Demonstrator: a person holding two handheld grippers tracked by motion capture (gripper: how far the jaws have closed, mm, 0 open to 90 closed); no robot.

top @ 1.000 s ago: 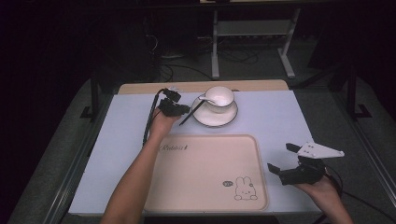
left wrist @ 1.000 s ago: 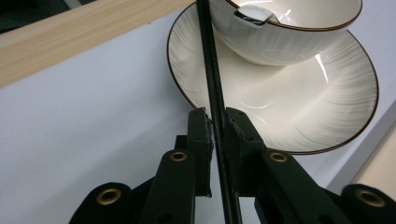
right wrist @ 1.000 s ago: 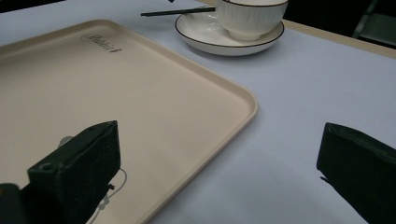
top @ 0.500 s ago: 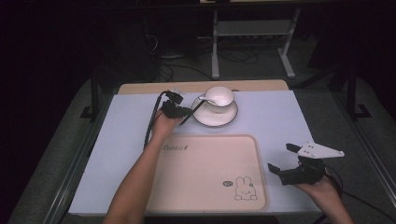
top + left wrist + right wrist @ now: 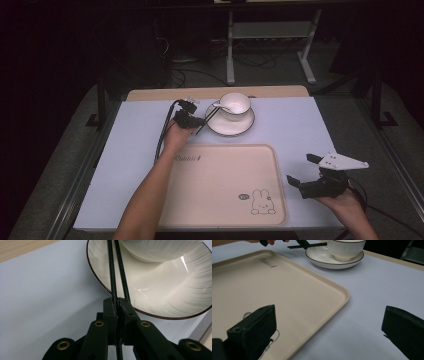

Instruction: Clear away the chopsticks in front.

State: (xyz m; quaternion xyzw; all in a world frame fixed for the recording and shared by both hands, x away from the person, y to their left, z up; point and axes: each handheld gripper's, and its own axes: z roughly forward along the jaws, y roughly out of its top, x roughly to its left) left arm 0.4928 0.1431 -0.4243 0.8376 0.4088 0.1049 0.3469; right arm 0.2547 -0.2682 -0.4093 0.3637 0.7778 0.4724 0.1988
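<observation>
While the left gripper (image 5: 196,121) pinches a pair of black chopsticks (image 5: 117,270) whose tips reach over the white plate (image 5: 230,126), the cup (image 5: 235,103) sits on that plate. Beside the tan tray (image 5: 220,195), the right gripper (image 5: 306,172) hangs wide apart, holding nothing.
</observation>
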